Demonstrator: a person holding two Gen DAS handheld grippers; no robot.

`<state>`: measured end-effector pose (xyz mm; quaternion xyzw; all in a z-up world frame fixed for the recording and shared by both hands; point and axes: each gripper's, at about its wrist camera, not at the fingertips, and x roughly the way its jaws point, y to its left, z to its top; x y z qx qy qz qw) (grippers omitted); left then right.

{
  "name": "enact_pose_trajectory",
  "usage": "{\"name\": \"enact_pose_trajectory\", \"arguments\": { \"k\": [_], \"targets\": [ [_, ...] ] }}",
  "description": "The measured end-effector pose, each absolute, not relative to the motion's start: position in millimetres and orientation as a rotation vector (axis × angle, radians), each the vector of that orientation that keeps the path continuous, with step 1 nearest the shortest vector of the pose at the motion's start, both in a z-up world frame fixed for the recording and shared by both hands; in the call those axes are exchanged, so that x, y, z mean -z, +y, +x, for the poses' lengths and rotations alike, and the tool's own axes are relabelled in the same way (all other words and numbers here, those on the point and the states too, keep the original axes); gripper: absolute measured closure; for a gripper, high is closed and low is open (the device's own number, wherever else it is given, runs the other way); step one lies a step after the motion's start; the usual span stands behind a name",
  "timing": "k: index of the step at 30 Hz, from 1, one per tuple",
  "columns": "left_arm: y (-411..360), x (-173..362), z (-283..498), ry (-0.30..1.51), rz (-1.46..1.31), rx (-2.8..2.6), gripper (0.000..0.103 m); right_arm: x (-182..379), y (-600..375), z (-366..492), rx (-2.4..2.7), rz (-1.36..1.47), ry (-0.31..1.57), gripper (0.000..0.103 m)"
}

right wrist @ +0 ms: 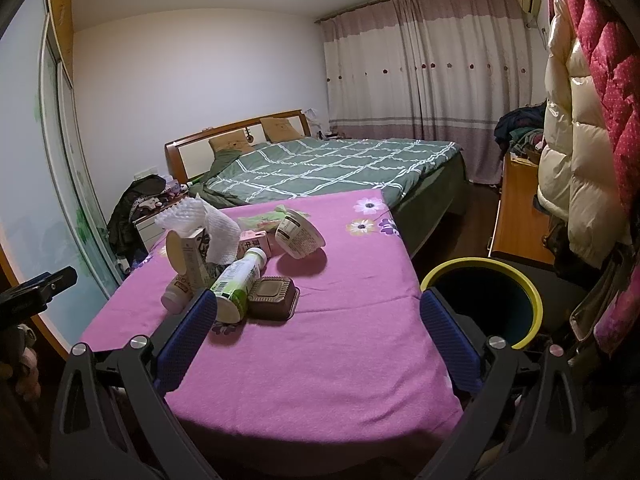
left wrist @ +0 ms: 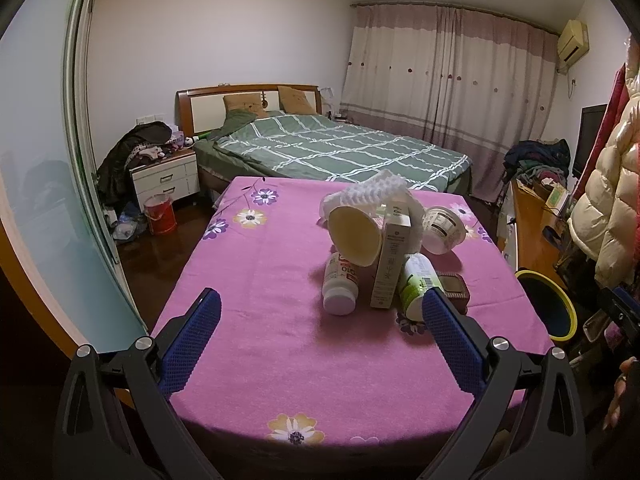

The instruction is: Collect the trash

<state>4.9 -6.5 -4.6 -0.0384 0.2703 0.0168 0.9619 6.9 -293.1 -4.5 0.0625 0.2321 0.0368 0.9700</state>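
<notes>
A pile of trash lies on the pink flowered tablecloth (left wrist: 260, 320): a white pill bottle (left wrist: 340, 284), a tall carton (left wrist: 390, 264), a green-labelled bottle (left wrist: 414, 284), a paper cup (left wrist: 354, 236), white foam netting (left wrist: 374, 190), a white tub (left wrist: 444, 228) and a brown tray (left wrist: 454, 286). My left gripper (left wrist: 320, 300) is open and empty, just short of the pile. My right gripper (right wrist: 318, 300) is open and empty; the green bottle (right wrist: 236, 280) and brown tray (right wrist: 274, 296) lie by its left finger. A yellow-rimmed bin (right wrist: 484, 300) stands right of the table.
A bed with a green checked cover (left wrist: 332, 148) stands behind the table. A nightstand with clothes (left wrist: 164, 172) and a red bucket (left wrist: 160, 214) are at the left. Coats (right wrist: 580, 160) hang at the right above a wooden cabinet (right wrist: 520, 208).
</notes>
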Motion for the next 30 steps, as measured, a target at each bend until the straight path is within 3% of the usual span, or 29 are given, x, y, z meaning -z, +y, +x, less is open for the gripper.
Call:
{"name": "enact_pose_trajectory", "arguments": {
  "k": [30],
  "targets": [
    [-9.9,4.6,6.4,0.570,-0.069,-0.014,0.004,5.9,-293.9,8.9,-0.069,0.129,0.476,0.006]
  ]
}}
